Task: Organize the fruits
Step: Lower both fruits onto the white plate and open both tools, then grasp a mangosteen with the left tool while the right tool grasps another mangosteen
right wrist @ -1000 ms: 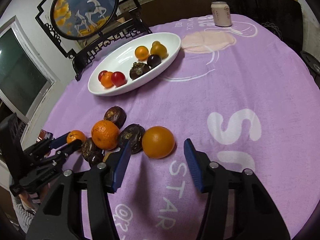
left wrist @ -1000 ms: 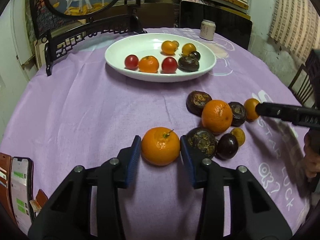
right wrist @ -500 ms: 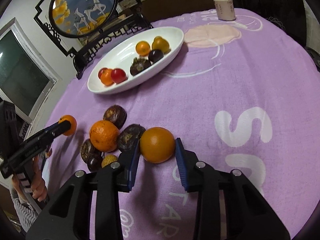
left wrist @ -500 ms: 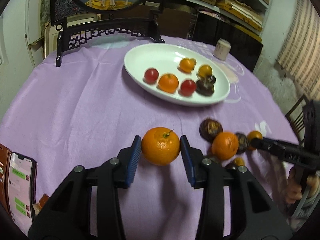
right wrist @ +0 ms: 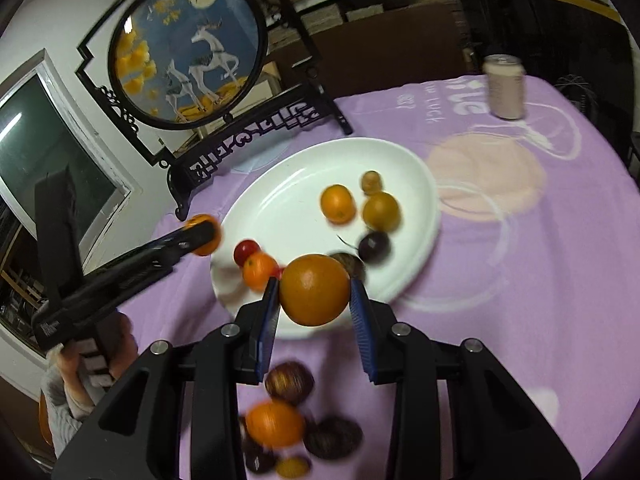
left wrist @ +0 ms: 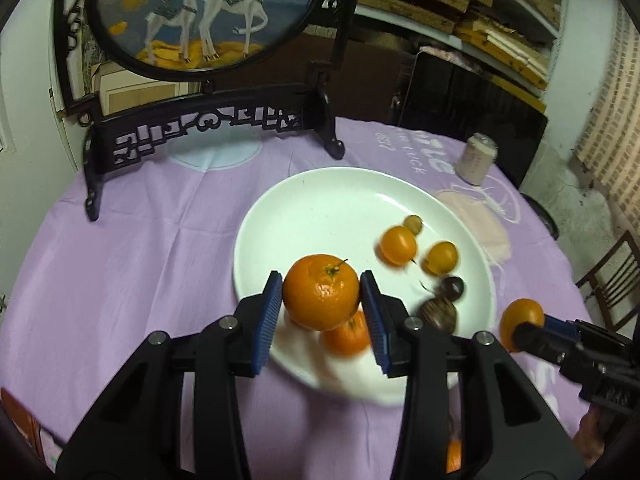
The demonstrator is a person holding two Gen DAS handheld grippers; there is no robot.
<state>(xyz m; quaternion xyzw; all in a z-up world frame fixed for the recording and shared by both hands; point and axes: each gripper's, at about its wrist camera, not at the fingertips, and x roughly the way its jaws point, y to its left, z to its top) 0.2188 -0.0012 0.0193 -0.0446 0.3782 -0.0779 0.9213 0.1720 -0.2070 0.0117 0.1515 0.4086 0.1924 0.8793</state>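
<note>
In the left wrist view, the mandarin [left wrist: 321, 292] your left gripper [left wrist: 321, 308] was pinching at the table now hangs at frame centre above the white plate [left wrist: 304, 200], blue pads tight on both sides, so a drop is close. In the right wrist view, your right gripper [right wrist: 314, 300] (its jaws have just been closing) clamps the smooth orange [right wrist: 314, 290] over the plate's lower rim, while the loose fruit pile [right wrist: 292, 428] waits at bottom centre.

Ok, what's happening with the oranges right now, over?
Left gripper shut on stemmed orange. Right gripper shut on smooth orange. Both up over the white plate. Nothing blocking.
</note>
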